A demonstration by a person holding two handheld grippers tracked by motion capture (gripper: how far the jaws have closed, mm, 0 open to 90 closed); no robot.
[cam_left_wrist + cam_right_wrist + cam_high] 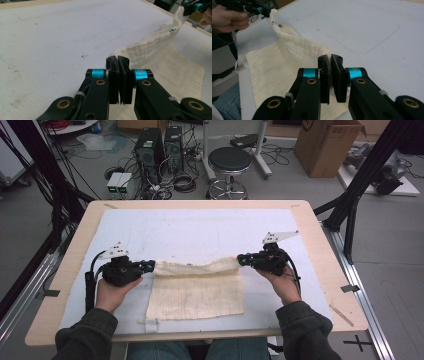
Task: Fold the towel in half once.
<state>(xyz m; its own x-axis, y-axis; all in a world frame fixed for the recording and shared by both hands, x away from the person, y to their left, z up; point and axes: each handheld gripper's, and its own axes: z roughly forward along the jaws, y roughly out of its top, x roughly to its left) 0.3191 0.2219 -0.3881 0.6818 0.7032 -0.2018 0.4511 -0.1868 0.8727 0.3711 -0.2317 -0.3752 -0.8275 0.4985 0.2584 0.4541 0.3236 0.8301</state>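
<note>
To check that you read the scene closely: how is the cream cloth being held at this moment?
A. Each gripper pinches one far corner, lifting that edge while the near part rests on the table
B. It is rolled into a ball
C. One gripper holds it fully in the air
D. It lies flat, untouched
A: the left gripper and right gripper each clamp a corner of the cream cloth, whose far edge is raised while its near part lies flat.

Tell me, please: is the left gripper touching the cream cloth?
Touching. In the left gripper view the left gripper has its jaws shut on a corner of the cream cloth, whose edge runs straight out from between them.
</note>
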